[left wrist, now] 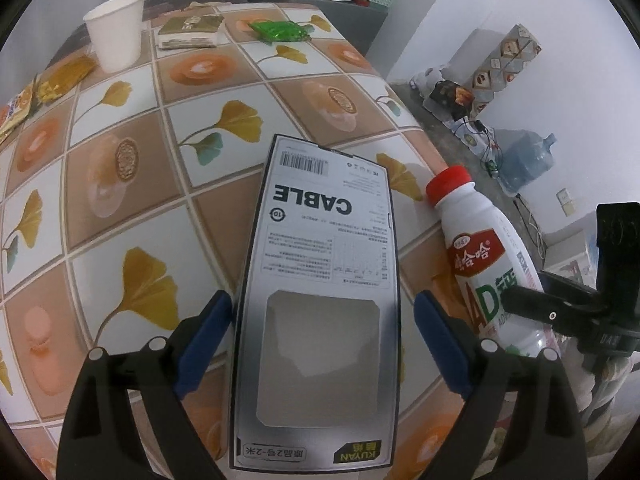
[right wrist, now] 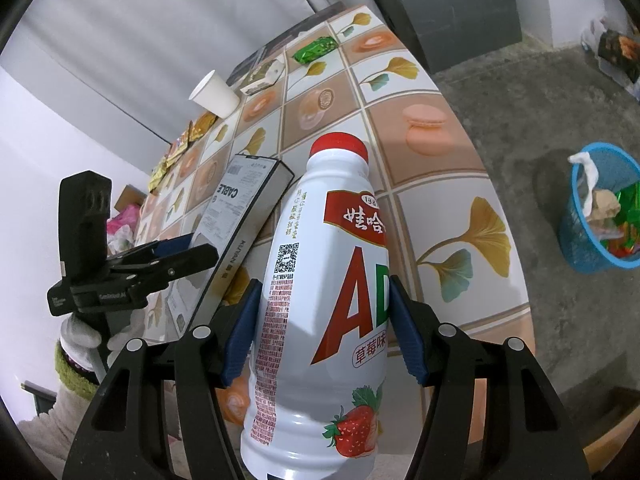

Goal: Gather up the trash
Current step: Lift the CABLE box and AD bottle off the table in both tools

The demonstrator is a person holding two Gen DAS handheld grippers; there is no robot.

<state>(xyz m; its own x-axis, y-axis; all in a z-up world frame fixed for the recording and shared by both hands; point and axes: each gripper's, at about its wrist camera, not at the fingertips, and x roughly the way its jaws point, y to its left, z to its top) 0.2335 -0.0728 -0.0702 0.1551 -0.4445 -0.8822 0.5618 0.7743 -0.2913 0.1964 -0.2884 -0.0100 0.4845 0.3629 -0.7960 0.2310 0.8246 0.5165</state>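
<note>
left tongs (left wrist: 322, 340) clamp the cable box (left wrist: 320, 280); right tongs (right wrist: 324, 328) clamp the white bottle (right wrist: 324, 300), both centre frame over the table (left wrist: 120, 200)

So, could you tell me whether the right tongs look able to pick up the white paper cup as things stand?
Probably not yet: the right tongs are shut on the milk bottle, and the paper cup stands at the table's far side, beyond the cable box.

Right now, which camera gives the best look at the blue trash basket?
The right wrist view: the blue trash basket stands on the floor at its right edge, already holding wrappers and paper. The left wrist view does not show it at all.
</note>
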